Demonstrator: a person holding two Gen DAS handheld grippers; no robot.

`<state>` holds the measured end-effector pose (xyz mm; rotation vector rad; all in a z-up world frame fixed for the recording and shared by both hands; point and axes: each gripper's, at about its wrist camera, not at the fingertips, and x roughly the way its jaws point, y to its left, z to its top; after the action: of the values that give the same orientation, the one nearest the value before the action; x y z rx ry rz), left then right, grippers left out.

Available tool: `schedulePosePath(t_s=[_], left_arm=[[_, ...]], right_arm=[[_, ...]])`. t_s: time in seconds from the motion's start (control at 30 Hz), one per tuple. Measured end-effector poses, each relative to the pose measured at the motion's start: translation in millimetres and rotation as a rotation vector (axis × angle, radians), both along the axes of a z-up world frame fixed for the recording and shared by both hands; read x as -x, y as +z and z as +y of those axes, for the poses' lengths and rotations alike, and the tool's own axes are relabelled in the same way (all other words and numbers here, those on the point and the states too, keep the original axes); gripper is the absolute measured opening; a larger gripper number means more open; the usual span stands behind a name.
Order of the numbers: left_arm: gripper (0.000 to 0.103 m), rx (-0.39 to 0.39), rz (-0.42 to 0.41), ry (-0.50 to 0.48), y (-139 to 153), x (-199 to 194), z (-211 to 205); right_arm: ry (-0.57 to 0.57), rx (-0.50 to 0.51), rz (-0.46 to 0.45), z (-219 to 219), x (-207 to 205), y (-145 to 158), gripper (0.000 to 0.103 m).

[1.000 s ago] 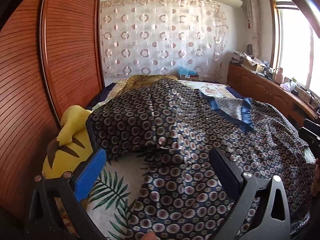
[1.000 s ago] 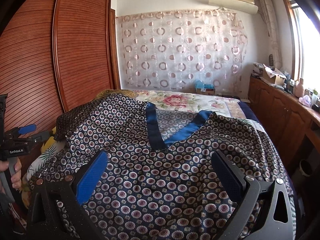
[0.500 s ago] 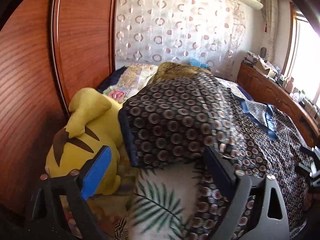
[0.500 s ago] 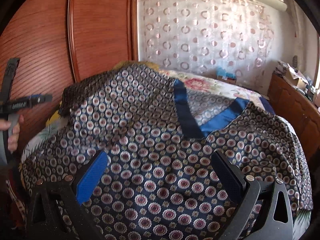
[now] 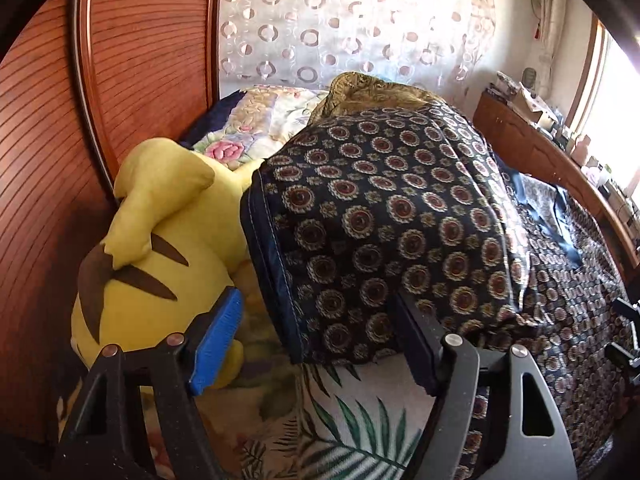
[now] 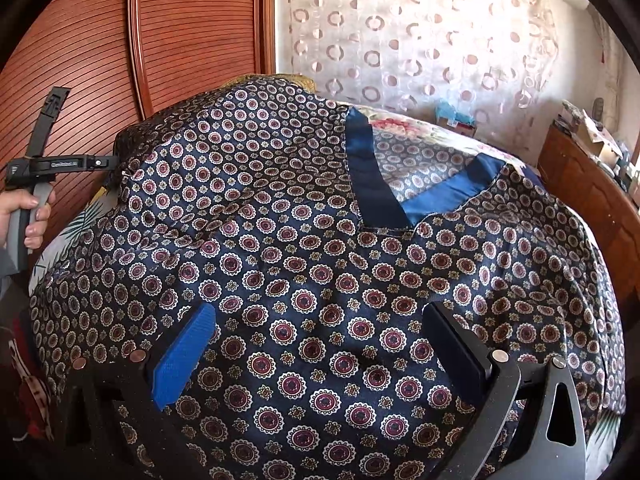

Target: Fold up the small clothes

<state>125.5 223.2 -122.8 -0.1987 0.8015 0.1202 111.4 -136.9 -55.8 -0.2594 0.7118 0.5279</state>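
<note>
Across the bed [image 5: 360, 412] lies the patterned shirt [image 6: 320, 280], its sleeve hem between the closing left gripper [image 5: 316, 344], the right gripper [image 6: 320, 356] open above its front.

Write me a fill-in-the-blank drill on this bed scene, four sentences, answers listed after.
1. The plush toy beside the shirt is coloured ____.
2. The shirt's neckline trim is plain ____.
3. The bedsheet under the left gripper is printed with green ____.
4. The jaws of the right gripper stand ____ over the shirt.

Missing words: yellow; blue; leaves; open
</note>
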Motion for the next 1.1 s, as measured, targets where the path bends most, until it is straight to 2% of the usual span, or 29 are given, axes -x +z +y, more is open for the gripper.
schedulePosePath(t_s=[0.1,0.23,0.47,0.53,0.57,0.67,0.83,1.1], left_arm=[[0.075,0.016,0.013,-0.007,-3,-4,5],[0.051,0.064,0.041,-0.028,-14,-6,9],[0.030,0.073,0.030,-0.066,-13,-2,9],[0.011,0.080,0.027,-0.080,-11,-2,9],[0.007,0.073,0.027,-0.081,-9,-1,8],[0.005,0.026,0.007,-0.070,2,6,5],[0.004,-0.023,-0.112,-0.060,50,27,-7],[0.004,-0.095,-0.233,-0.209,123,7,-76]], right_arm=[[0.003,0.003,0.006,2,-3,-1,0.103],[0.006,0.011,0.015,13,-8,-10,0.103],[0.005,0.015,0.031,19,-16,-16,0.103],[0.005,0.020,0.029,20,-16,-17,0.103],[0.004,0.020,0.028,20,-16,-17,0.103],[-0.004,0.012,0.030,19,-16,-18,0.103],[-0.011,0.003,0.032,18,-16,-18,0.103],[-0.023,-0.018,0.025,7,-15,-14,0.103]])
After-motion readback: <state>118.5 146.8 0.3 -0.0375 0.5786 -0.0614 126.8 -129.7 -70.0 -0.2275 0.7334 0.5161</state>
